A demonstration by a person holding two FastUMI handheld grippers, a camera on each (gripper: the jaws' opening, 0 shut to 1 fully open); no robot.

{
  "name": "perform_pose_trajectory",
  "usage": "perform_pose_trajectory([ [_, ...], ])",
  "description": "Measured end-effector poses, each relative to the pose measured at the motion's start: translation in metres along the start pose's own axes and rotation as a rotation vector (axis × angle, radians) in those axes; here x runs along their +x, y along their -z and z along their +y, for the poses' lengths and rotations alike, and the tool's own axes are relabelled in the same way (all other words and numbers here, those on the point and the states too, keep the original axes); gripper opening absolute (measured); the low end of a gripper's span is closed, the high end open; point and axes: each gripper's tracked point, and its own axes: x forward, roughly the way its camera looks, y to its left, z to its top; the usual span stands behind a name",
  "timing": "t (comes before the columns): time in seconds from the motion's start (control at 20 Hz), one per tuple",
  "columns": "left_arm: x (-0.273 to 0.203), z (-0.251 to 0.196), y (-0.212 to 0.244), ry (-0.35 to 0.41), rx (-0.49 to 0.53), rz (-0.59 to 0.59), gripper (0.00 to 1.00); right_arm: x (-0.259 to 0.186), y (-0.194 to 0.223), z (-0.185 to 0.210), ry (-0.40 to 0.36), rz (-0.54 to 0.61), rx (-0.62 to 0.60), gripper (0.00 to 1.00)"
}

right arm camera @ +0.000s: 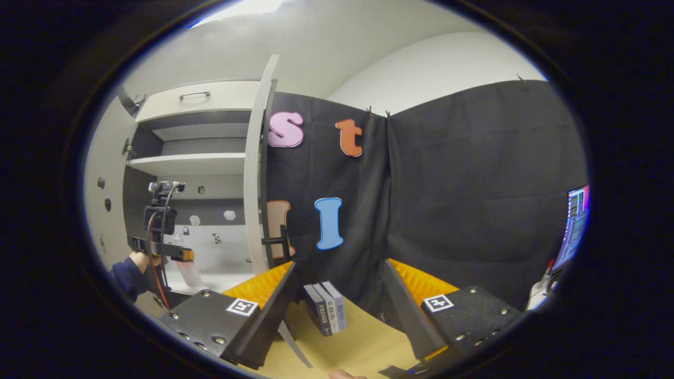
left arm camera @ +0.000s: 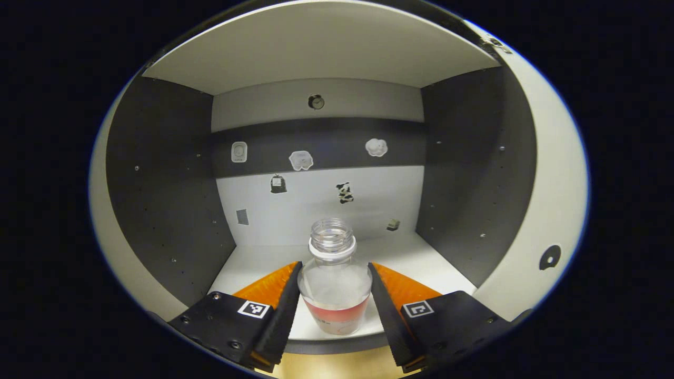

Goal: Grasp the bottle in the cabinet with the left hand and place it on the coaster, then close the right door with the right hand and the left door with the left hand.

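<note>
Left gripper view looks into the white cabinet [left arm camera: 326,52] with dark side walls, small stickers [left arm camera: 300,160] dotting its back panel. Left hand-held gripper [left arm camera: 334,305] stands spread around the clear, uncapped plastic bottle with a red label band [left arm camera: 335,284], which stands upright near the front edge of the cabinet's white bottom shelf [left arm camera: 421,263]; whether the fingers press on it I cannot tell.

Right gripper view has the open cabinet at left, its white right door [right arm camera: 257,173] swung outward edge-on. Right hand-held gripper [right arm camera: 337,310] hangs spread, pinching nothing, above the tan wooden desk [right arm camera: 358,342]. Between its fingers, a small row of upright dark and pale books [right arm camera: 326,308] stands on the desk against the booth's black cloth wall. A lit screen [right arm camera: 576,226] glows at far right.
</note>
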Motion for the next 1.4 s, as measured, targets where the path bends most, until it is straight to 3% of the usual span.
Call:
perform_pose_trajectory([
  [0.3,-0.061,-0.044,0.03,0.148,-0.013,0.012,0.75,-0.004,0.011,-0.011,-0.014,0.032,0.015,0.94],
  [0.35,-0.07,-0.048,0.039,0.161,-0.024,0.025,0.77,-0.001,0.012,-0.01,-0.019,0.035,0.017,0.99],
  [0.6,-0.1,-0.06,0.103,0.203,-0.054,0.11,0.77,0.003,0.016,-0.009,-0.045,0.047,0.007,0.99],
  [1.0,-0.128,-0.044,0.243,0.17,-0.155,0.303,0.77,0.007,0.02,0.001,-0.09,0.053,-0.003,0.99],
  [1.4,-0.153,-0.032,0.334,0.153,-0.18,0.374,0.78,0.009,0.022,0.018,-0.126,0.056,-0.029,0.98],
])
